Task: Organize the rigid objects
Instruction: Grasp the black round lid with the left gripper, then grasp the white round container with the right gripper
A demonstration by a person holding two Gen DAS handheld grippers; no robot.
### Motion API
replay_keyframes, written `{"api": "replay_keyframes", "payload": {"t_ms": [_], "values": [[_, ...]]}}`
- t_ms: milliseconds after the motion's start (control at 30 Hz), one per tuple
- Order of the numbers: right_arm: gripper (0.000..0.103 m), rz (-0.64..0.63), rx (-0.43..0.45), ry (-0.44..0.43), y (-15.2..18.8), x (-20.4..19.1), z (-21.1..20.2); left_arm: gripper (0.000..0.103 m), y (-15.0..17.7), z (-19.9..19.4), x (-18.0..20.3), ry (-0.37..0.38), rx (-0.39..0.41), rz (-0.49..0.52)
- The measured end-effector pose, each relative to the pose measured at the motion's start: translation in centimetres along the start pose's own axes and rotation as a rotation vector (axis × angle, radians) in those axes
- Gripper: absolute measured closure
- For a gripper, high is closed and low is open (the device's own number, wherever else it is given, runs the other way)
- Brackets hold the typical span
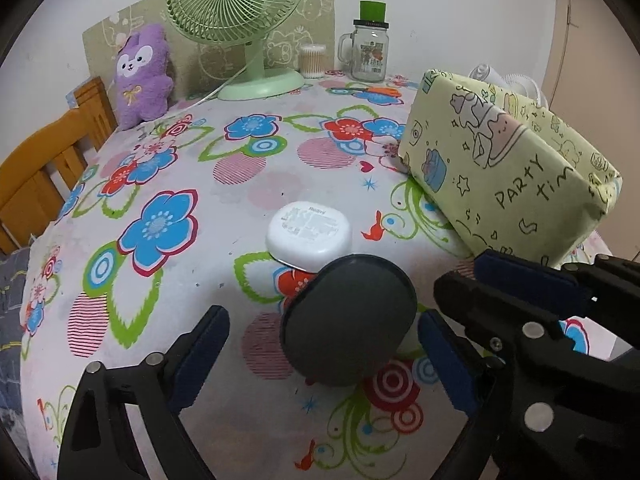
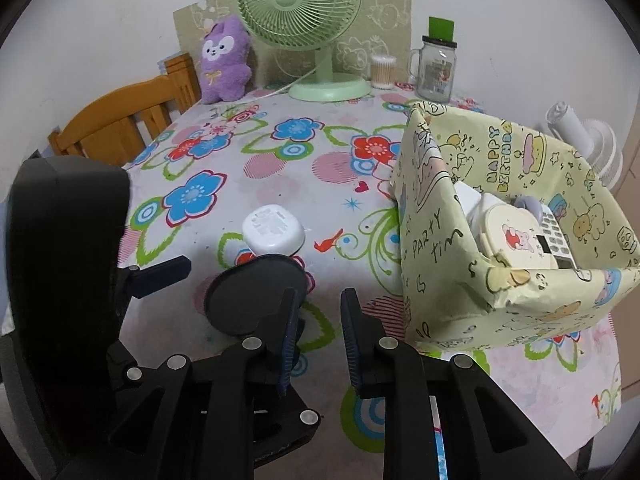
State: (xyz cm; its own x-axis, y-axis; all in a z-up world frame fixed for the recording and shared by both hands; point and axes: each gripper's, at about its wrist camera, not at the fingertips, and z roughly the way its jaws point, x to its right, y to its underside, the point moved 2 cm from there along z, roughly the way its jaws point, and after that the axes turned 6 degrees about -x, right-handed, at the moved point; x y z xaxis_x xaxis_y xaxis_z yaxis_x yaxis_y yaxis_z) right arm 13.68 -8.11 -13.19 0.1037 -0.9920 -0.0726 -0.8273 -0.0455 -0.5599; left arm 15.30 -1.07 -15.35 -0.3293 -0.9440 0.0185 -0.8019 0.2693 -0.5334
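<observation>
Two cases remained: dark oval case (image 1: 347,320) sat between the spread left gripper (image 1: 320,356) fingers; right gripper (image 2: 320,344) clenched empty.

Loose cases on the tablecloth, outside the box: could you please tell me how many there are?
2: a white case mid-table, and a dark case just in front, touching it, between the left gripper's open jaws. The box hides some cloth behind it.

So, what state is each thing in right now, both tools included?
dark case: shut
left tool: open, straddling the dark case
right tool: closed, empty
white case: shut, label side up
wrapped box: open-topped, partly filled
jar: upright, capped
</observation>
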Motion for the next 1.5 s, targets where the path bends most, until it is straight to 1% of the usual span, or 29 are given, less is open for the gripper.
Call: {"api": "replay_keyframes", "payload": {"t_ms": [133,200,267,300,333,467,600,700,900,1067,1133,1167,1200,1233,1267,1300,1433,1500], "values": [[0.078,-0.001,-0.006,0.007,-0.4,0.0,0.5,0.018,-0.3,0.6,-0.1,0.030,-0.011,-0.003],[0.078,0.011,-0.012,0.005,-0.4,0.1,0.7,0.026,-0.4,0.9,-0.1,0.033,-0.013,-0.007],[0.078,0.021,-0.020,0.008,-0.5,0.3,1.0,0.036,-0.5,1.1,0.0,0.021,-0.006,-0.015],[0.078,0.022,-0.023,0.012,-0.5,0.4,1.1,0.038,-0.5,1.1,0.0,0.014,-0.001,-0.013],[0.078,0.022,-0.023,0.016,-0.5,0.5,1.1,0.047,-0.5,1.0,0.1,0.019,0.003,-0.008],[0.077,0.016,-0.025,0.023,-0.6,0.4,1.2,0.047,-0.5,0.8,-0.1,0.039,-0.003,-0.003],[0.078,0.009,-0.027,0.012,-0.9,-0.1,1.5,0.047,-0.2,0.0,-0.6,0.013,0.013,-0.003],[0.078,0.004,-0.027,0.000,-1.3,-0.7,1.8,0.047,0.0,-0.6,-1.7,-0.008,0.020,-0.018],[0.077,-0.021,-0.028,-0.032,-2.3,-2.3,3.0,0.047,-0.2,-0.5,-3.8,-0.054,0.009,-0.037],[0.077,-0.027,-0.054,-0.046,-3.5,-3.1,4.7,0.047,-0.5,0.0,-5.5,-0.067,-0.011,-0.060],[0.073,-0.018,-0.076,-0.045,-3.9,-3.0,5.6,0.047,-0.7,0.3,-6.0,-0.078,-0.016,-0.070],[0.066,-0.009,-0.090,-0.049,-4.2,-2.8,6.0,0.047,-0.8,0.5,-6.3,-0.082,-0.016,-0.077],[0.056,-0.001,-0.094,-0.045,-4.5,-2.7,6.3,0.047,-0.9,0.6,-6.7,-0.085,-0.018,-0.086],[0.050,0.003,-0.094,-0.038,-4.6,-2.6,6.5,0.047,-1.0,0.7,-7.0,-0.086,-0.019,-0.093],[0.040,0.012,-0.091,-0.022,-4.8,-2.4,6.7,0.047,-1.1,0.8,-7.4,-0.082,-0.020,-0.102],[0.035,0.018,-0.086,-0.016,-5.0,-2.3,6.8,0.047,-1.2,0.9,-7.7,-0.077,-0.022,-0.110],[0.034,0.012,-0.093,-0.029,-5.6,-2.5,7.7,0.047,-1.4,1.3,-8.3,-0.093,-0.028,-0.113],[0.034,0.002,-0.098,-0.030,-6.0,-2.8,8.4,0.047,-1.4,1.5,-8.6,-0.084,-0.035,-0.118]]}}
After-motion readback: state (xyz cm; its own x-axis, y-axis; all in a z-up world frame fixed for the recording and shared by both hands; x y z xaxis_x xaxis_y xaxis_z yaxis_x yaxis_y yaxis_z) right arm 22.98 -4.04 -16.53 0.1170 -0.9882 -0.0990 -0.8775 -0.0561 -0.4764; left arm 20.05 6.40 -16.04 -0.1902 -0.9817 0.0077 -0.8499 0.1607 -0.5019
